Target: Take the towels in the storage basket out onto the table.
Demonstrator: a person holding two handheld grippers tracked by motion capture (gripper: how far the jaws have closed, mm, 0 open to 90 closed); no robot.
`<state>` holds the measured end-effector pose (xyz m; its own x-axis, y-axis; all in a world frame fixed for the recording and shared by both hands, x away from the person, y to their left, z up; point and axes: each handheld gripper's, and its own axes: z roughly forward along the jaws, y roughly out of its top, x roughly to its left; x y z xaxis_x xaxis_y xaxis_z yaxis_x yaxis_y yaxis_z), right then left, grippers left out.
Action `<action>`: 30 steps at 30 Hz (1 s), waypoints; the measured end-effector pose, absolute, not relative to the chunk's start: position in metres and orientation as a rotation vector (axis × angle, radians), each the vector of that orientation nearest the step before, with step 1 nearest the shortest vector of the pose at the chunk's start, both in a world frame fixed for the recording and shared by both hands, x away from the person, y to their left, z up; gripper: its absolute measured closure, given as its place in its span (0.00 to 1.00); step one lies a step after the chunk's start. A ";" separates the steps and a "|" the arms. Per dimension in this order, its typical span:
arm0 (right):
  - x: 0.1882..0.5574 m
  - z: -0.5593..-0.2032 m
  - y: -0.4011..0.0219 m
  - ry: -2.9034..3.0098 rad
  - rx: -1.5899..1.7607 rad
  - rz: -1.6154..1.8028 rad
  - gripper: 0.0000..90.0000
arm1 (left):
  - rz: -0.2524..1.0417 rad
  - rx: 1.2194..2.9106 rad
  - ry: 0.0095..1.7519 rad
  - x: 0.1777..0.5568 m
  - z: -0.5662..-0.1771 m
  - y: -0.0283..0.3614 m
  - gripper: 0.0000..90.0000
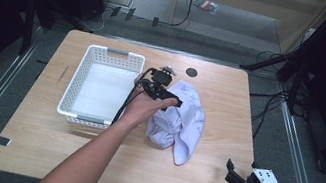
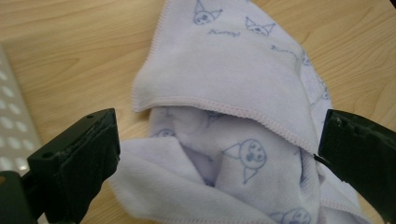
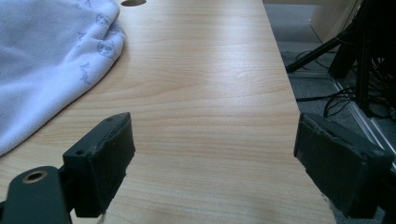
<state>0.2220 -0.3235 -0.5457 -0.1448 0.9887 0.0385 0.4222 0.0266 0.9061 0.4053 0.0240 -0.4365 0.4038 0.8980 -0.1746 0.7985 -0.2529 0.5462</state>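
High view: table [image 1: 217,177] lit evenly from overhead, surroundings dark at both sides, soft short shadows under the basket [image 1: 76,81] and cloth [image 1: 185,126], pic a bit low-res. Gripper views: bright, no glare, wood grain sharp mid-frame, near black jaws slightly soft; cloth in the left gripper view looks mildly washed out.

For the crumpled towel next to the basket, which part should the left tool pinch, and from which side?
Probably the raised fold with the pink-stitched hem atop the towel, approached from above. The left tool is open over it, its jaws either side of the bunched middle; the flat edges lie against the table.
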 end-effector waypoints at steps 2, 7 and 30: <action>0.222 -0.546 -0.323 1.642 1.459 1.085 0.14 | 0.247 2.085 1.440 0.404 -0.431 0.033 0.00; 0.222 -0.546 -0.323 1.642 1.460 1.082 0.14 | 0.264 2.060 1.449 0.402 -0.422 0.052 0.00; 0.222 -0.546 -0.322 1.648 1.450 1.072 0.14 | 0.335 1.920 1.605 0.383 -0.421 0.173 0.00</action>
